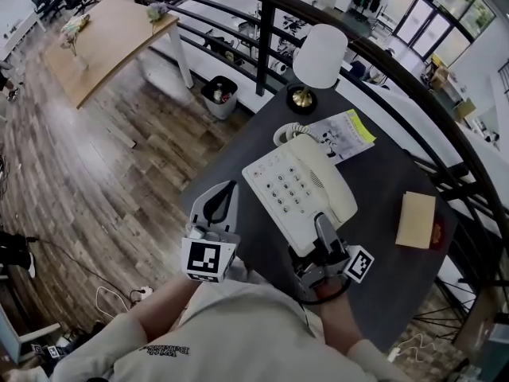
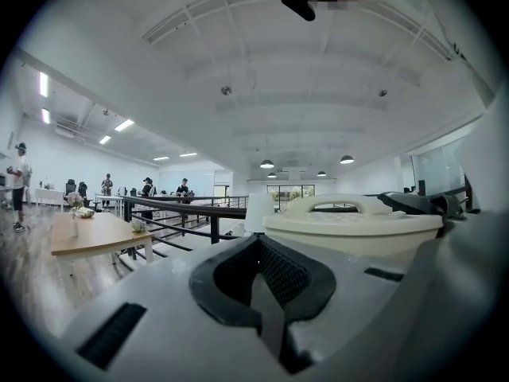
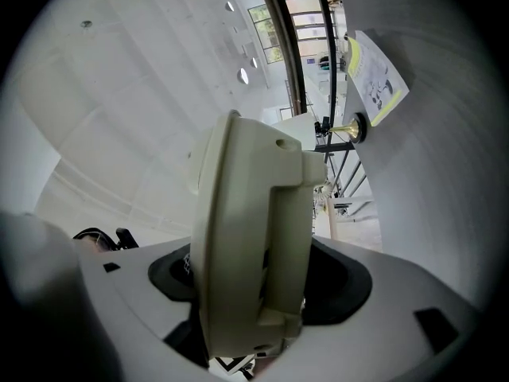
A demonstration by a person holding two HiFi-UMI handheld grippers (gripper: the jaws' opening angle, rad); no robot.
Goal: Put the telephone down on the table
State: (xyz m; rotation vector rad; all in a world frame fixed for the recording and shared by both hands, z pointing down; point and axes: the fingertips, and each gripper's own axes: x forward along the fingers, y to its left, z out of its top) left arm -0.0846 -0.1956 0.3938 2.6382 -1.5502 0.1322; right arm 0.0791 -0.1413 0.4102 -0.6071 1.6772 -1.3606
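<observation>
Now your right tool (image 1: 324,231) clamps the phone (image 1: 296,183) by its near end, mid-frame over the tabletop (image 1: 380,183); your left tool (image 1: 222,203), lower left, is closed on nothing.

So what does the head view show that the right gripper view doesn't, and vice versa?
Head view only: the keypad of the telephone, the left claw beside it, shut on nothing, a tan notebook and the white lampshade. Right gripper view only: the right claw clamping the telephone's edge from both sides, seen close. Both: the telephone, the yellow-edged leaflet and the lamp's brass base.
</observation>
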